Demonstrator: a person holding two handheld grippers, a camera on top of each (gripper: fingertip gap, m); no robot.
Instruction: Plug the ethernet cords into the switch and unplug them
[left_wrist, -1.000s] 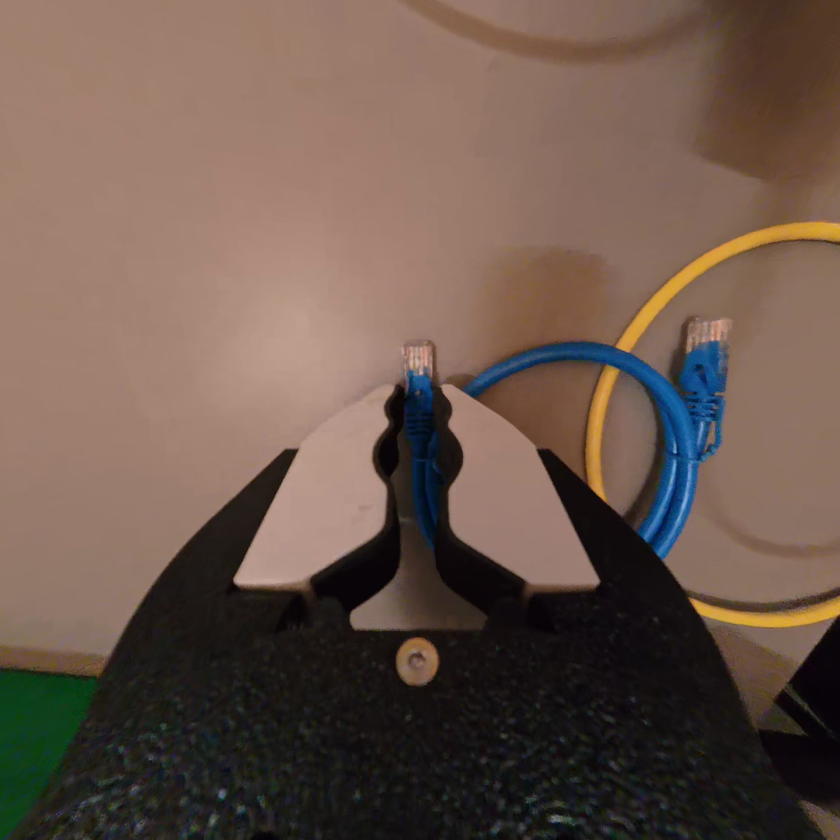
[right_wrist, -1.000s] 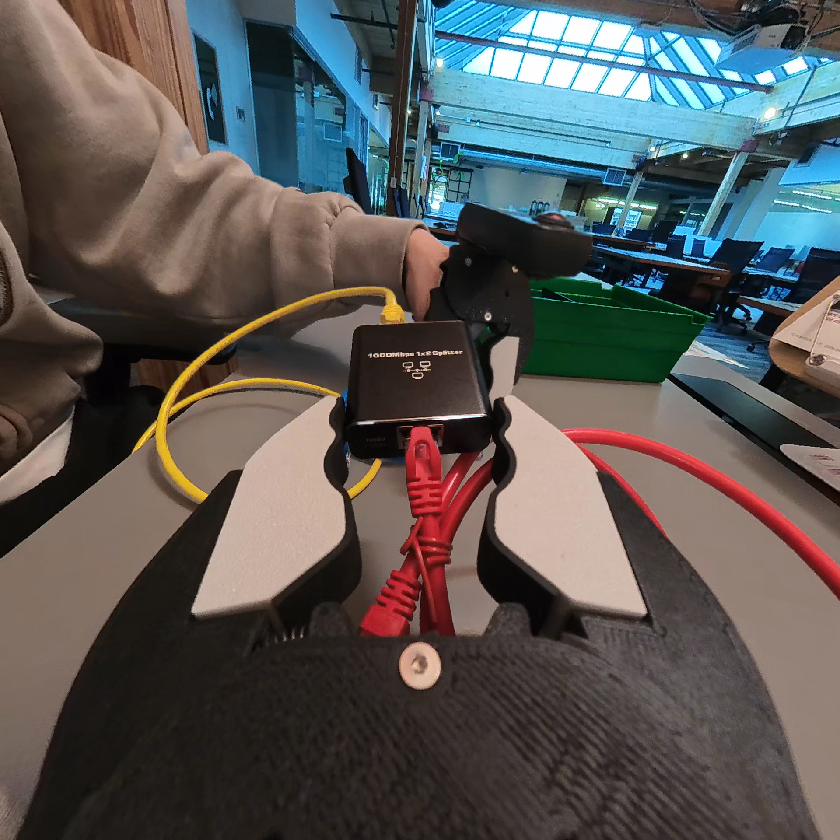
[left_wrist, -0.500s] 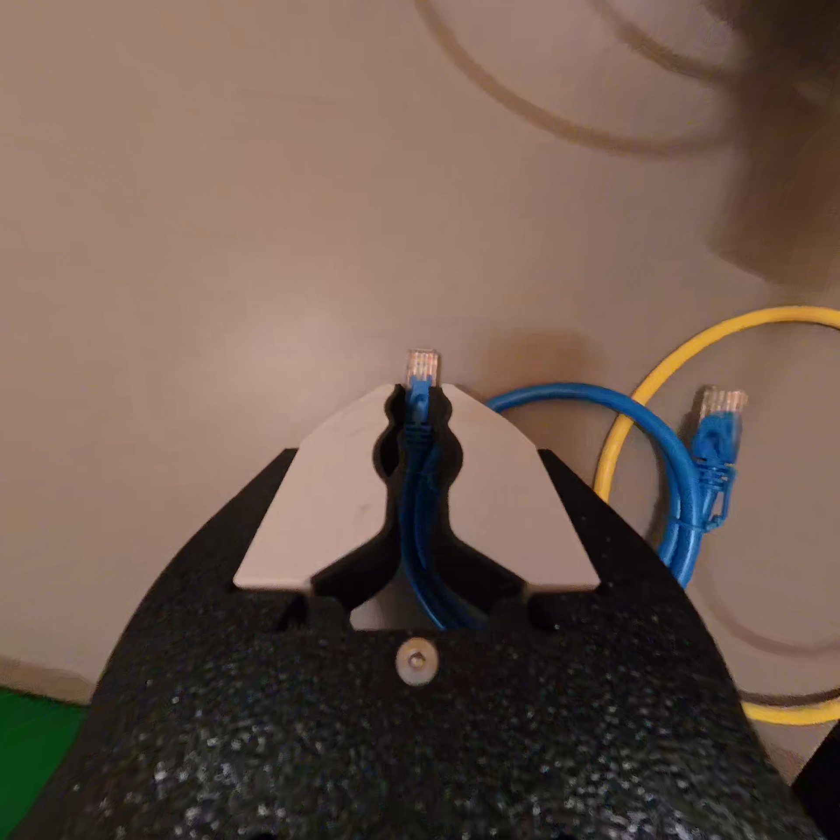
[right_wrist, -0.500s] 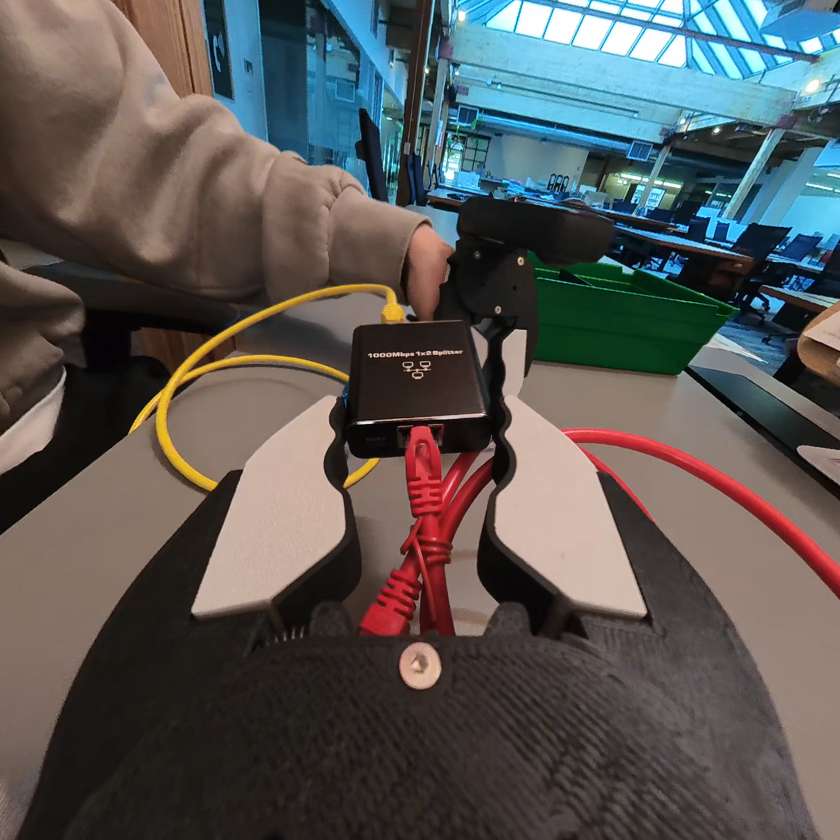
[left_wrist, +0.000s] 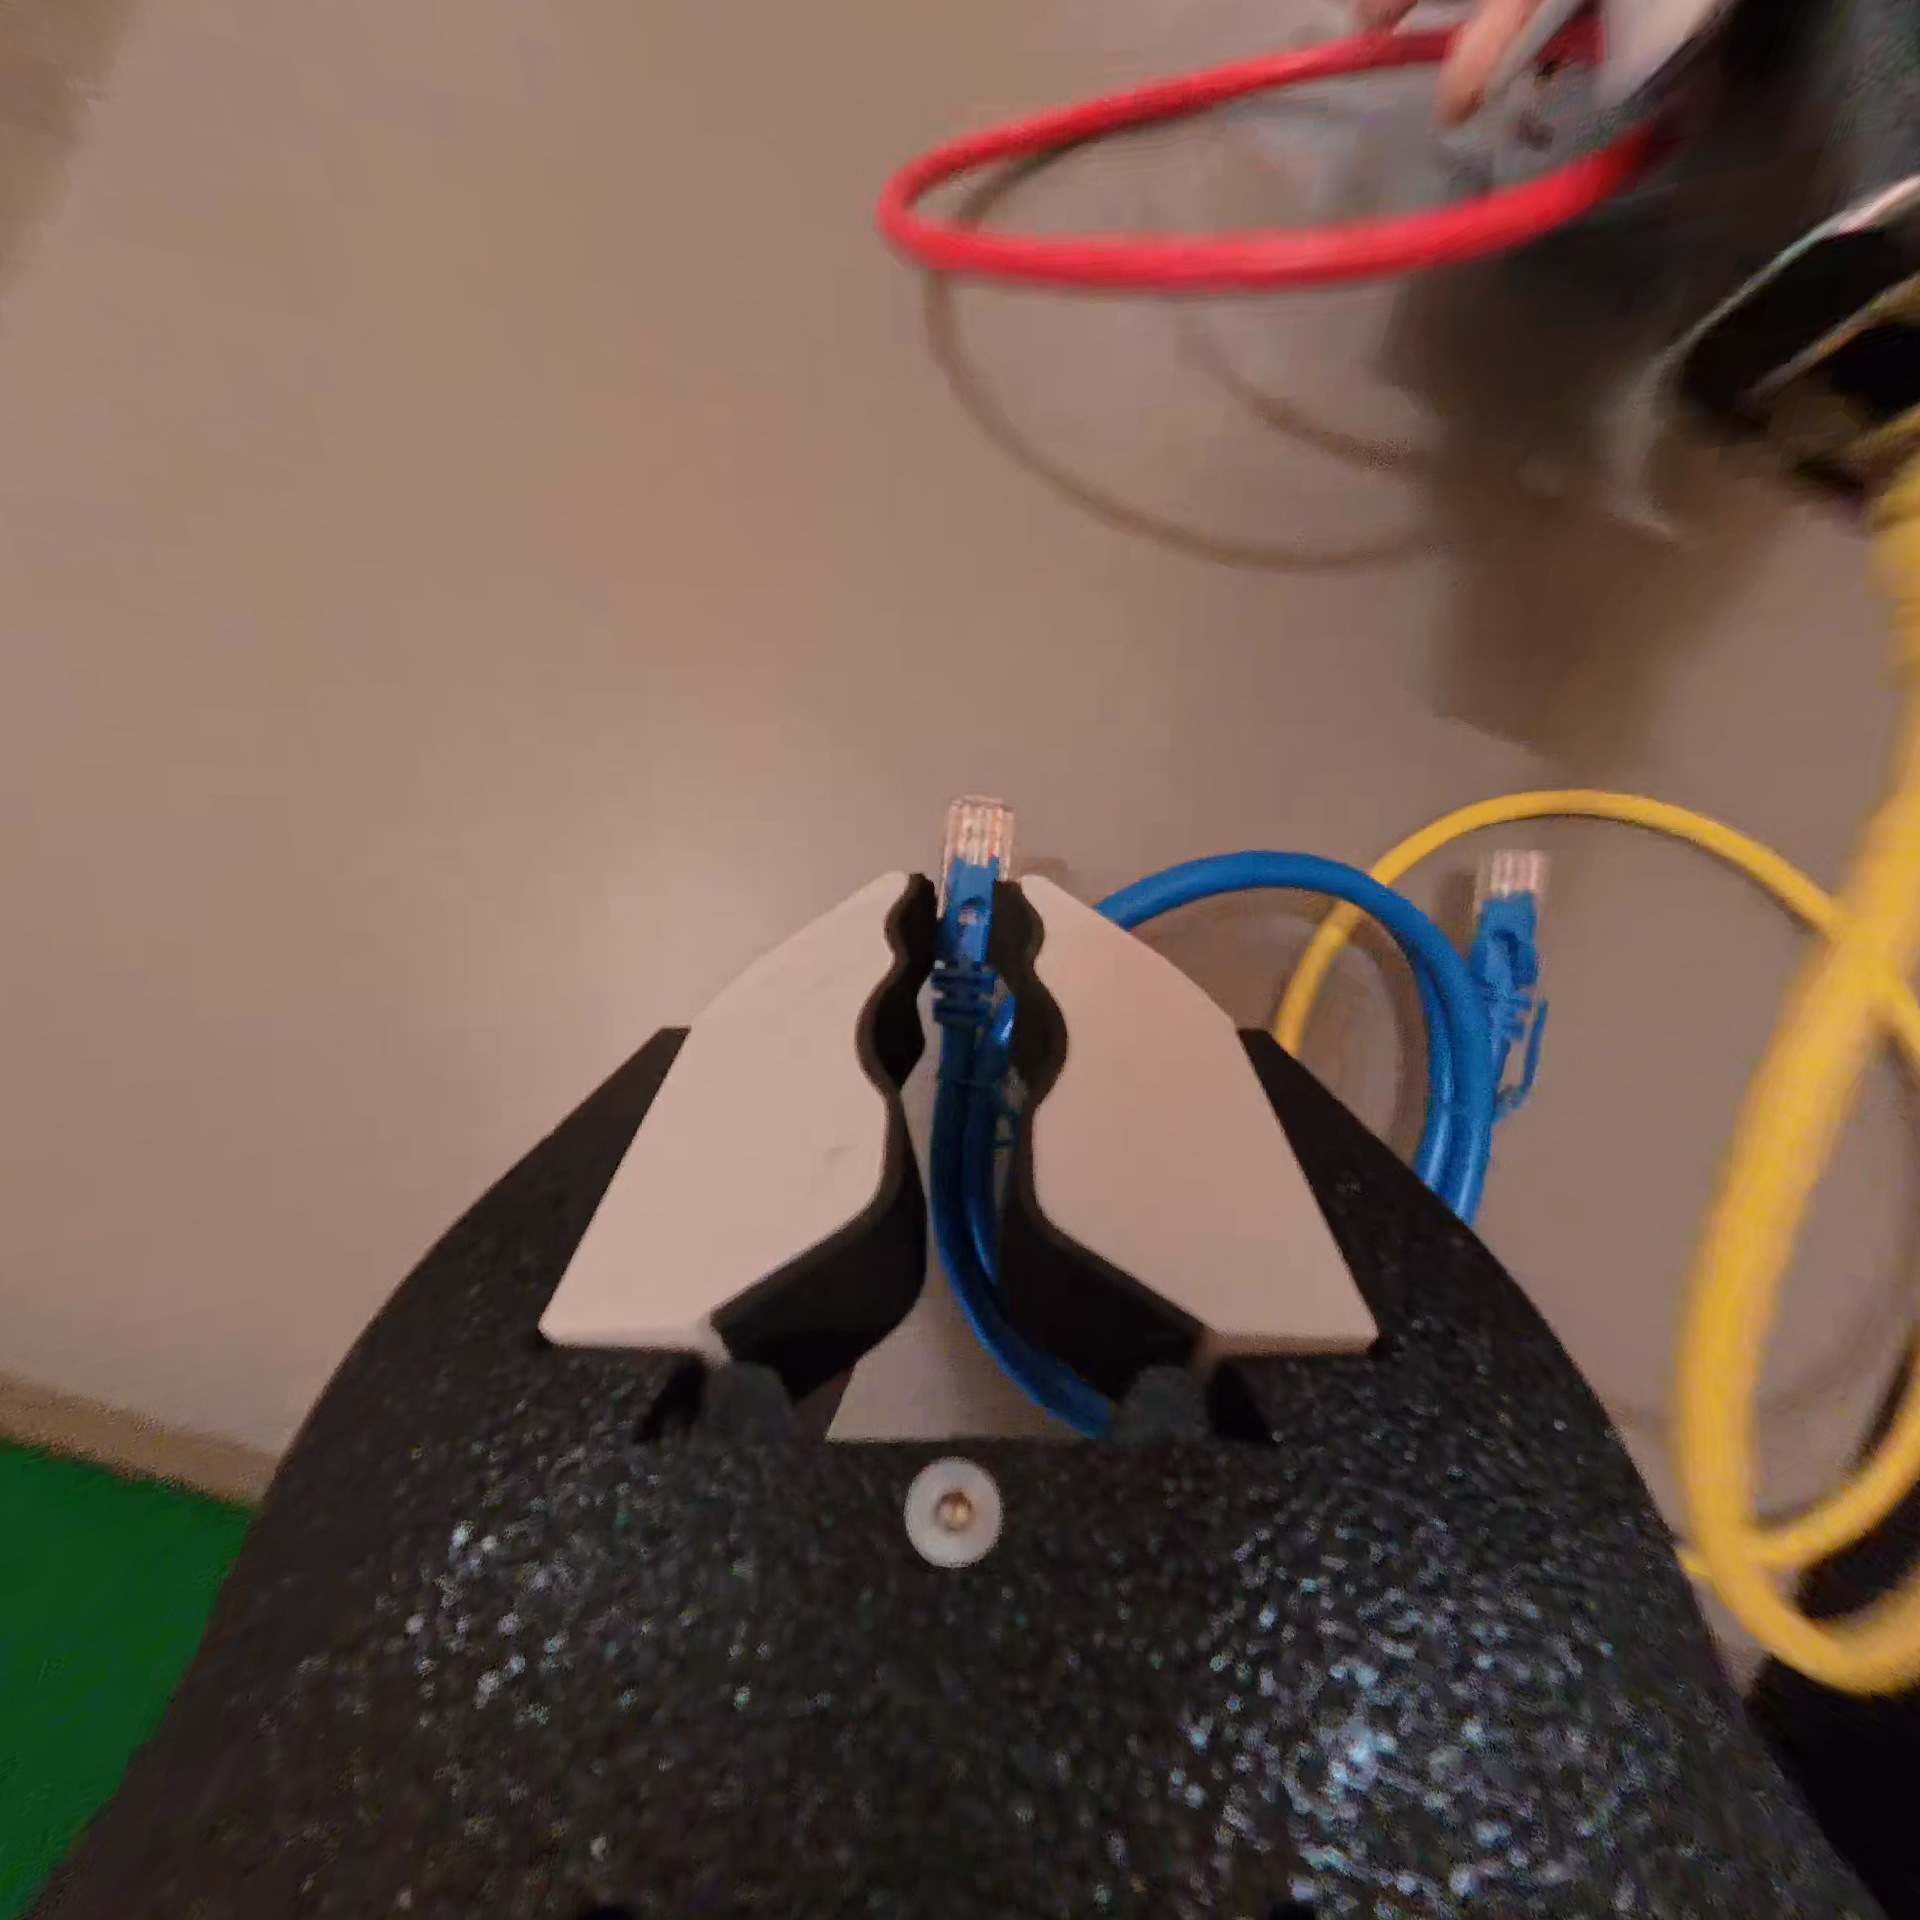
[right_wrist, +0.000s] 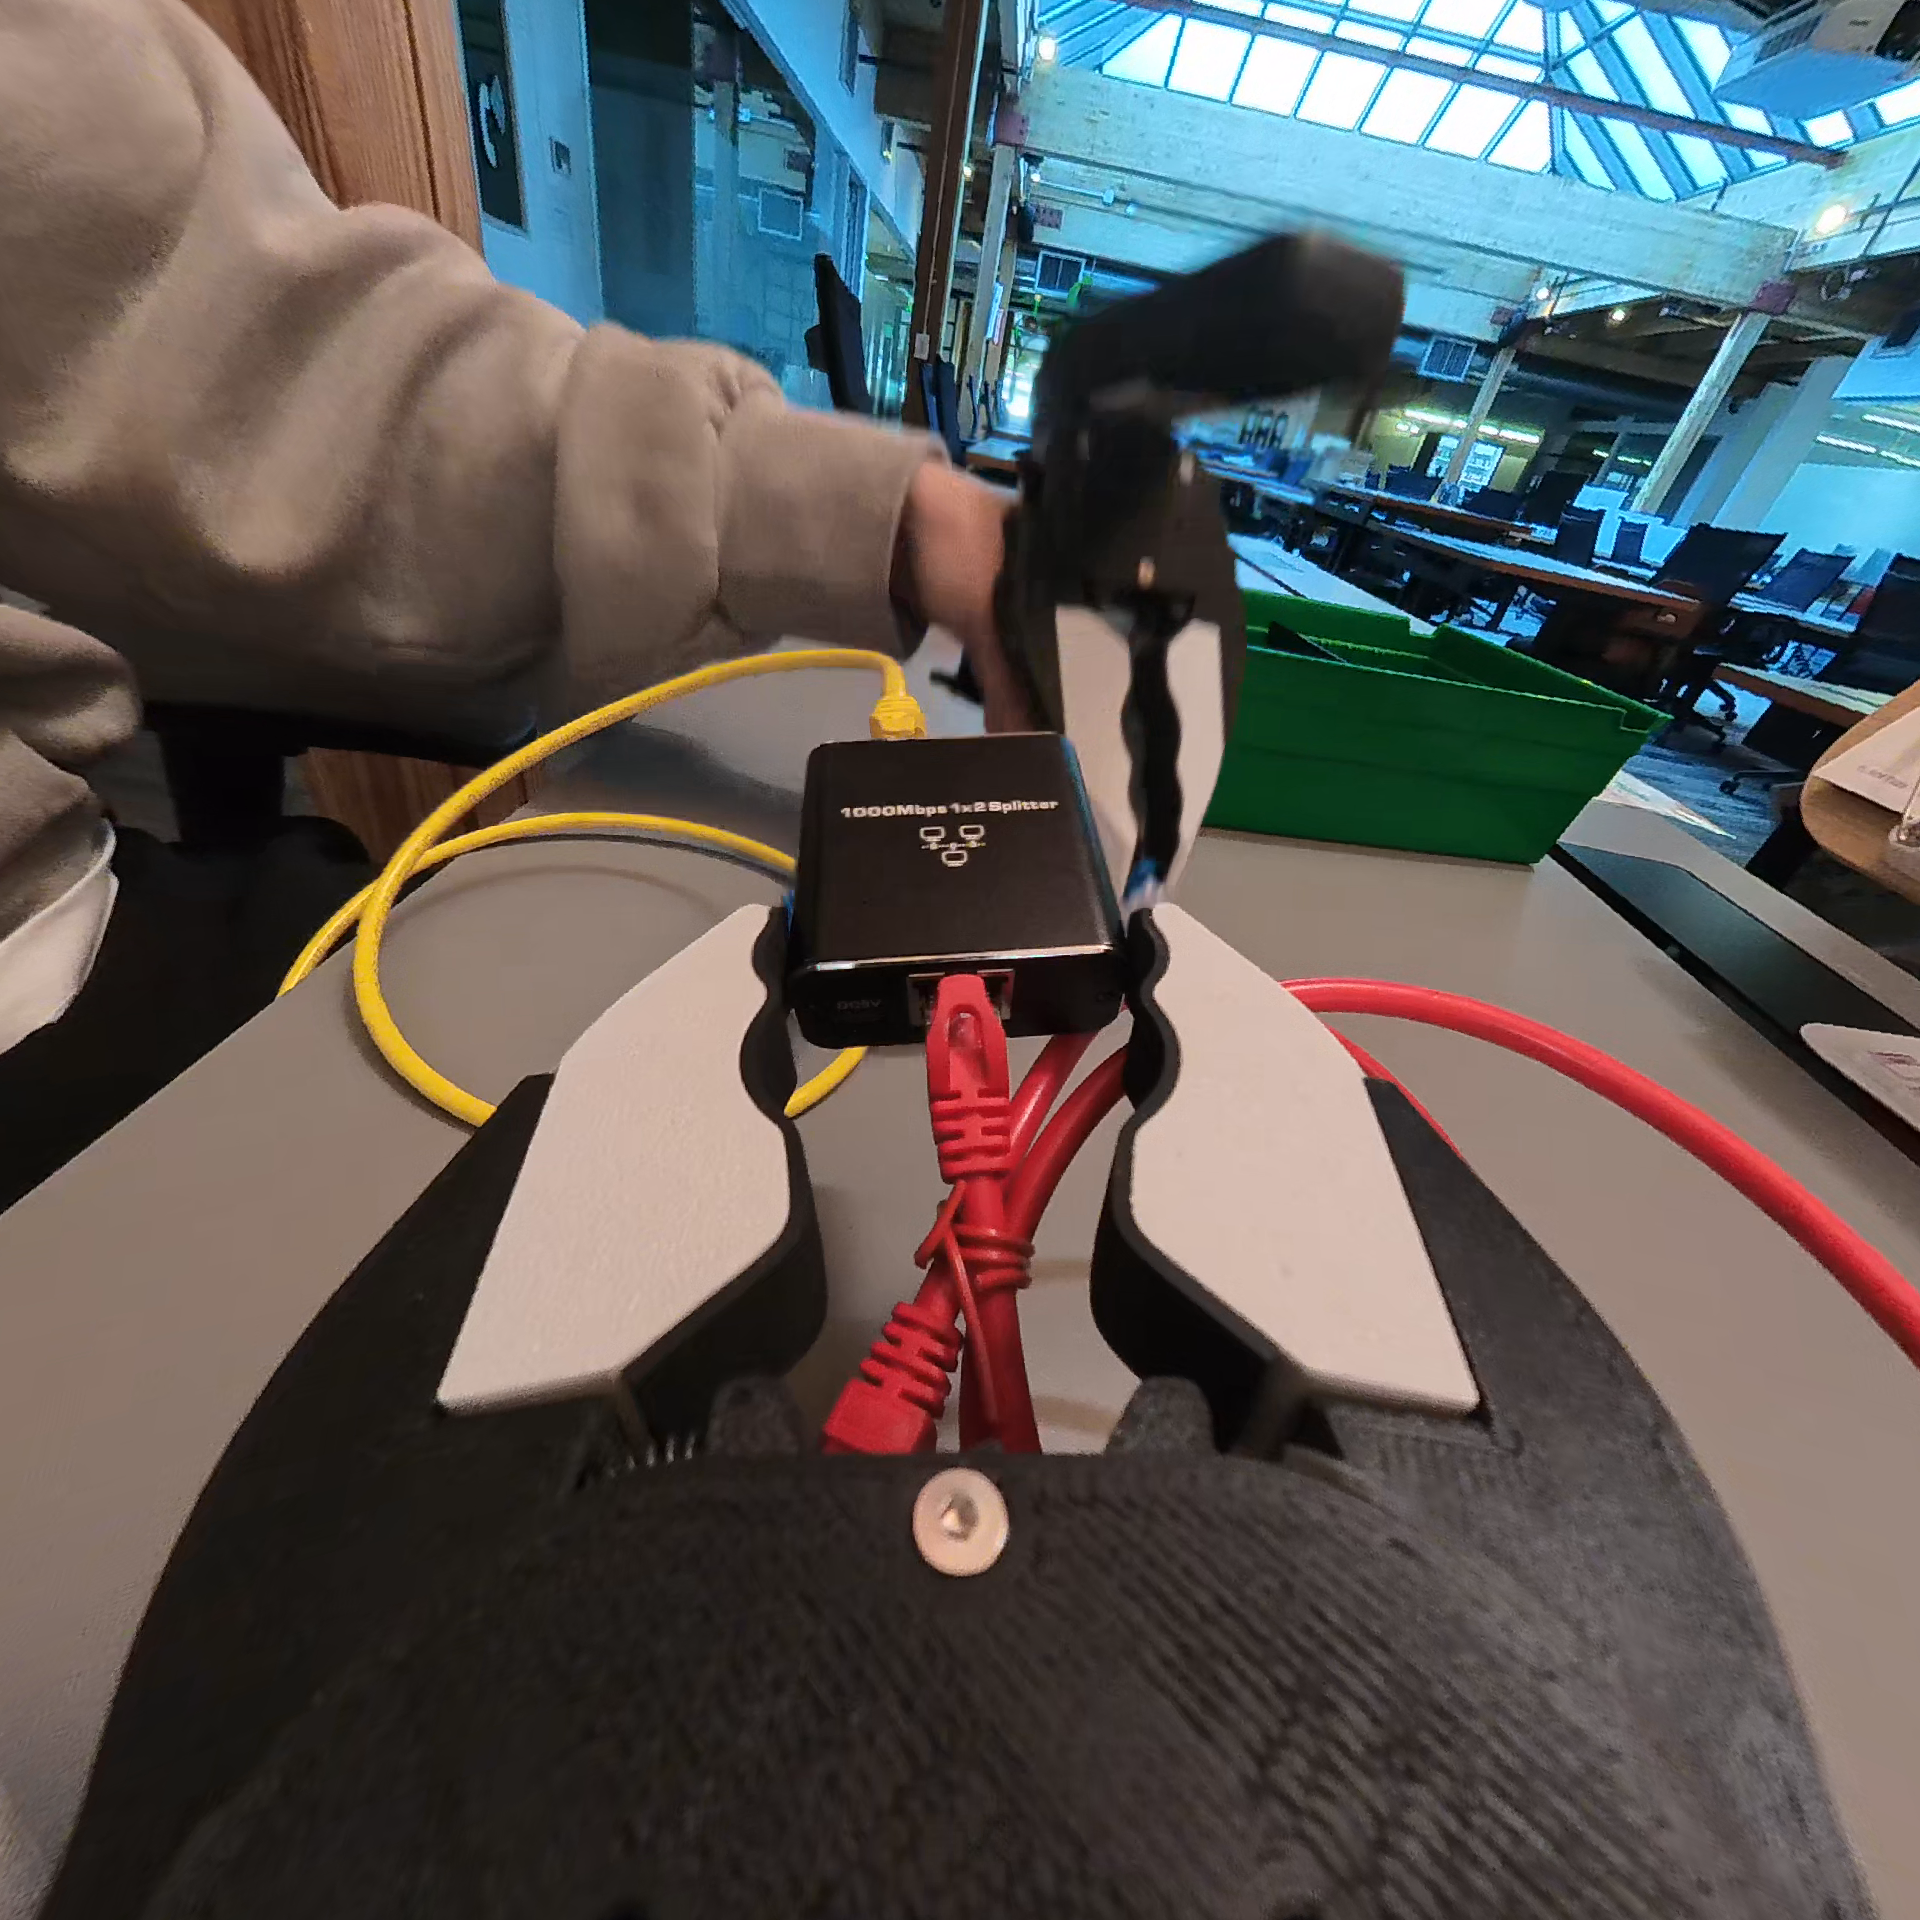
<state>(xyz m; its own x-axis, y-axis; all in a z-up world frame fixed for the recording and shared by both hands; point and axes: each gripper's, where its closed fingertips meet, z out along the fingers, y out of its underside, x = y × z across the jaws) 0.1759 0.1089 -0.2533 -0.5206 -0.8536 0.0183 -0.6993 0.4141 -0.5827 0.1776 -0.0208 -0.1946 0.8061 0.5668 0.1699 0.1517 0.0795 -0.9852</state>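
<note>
An open hall with skylights and rows of work tables lies behind the grey desk (right_wrist: 1475, 935), where a green bin (right_wrist: 1423, 738) stands. The right hand-held gripper (right_wrist: 956, 977) clasps the black switch (right_wrist: 951, 852), red cord (right_wrist: 971, 1081) plugged in front, yellow cord (right_wrist: 894, 717) behind. The left hand-held gripper (left_wrist: 977, 894), blurred in the right wrist view, pinches the blue cord (left_wrist: 966, 935) below its plug, its coil partly hidden.

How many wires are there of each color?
Blue wire: 1
Yellow wire: 1
Red wire: 1
Total: 3 wires
</note>
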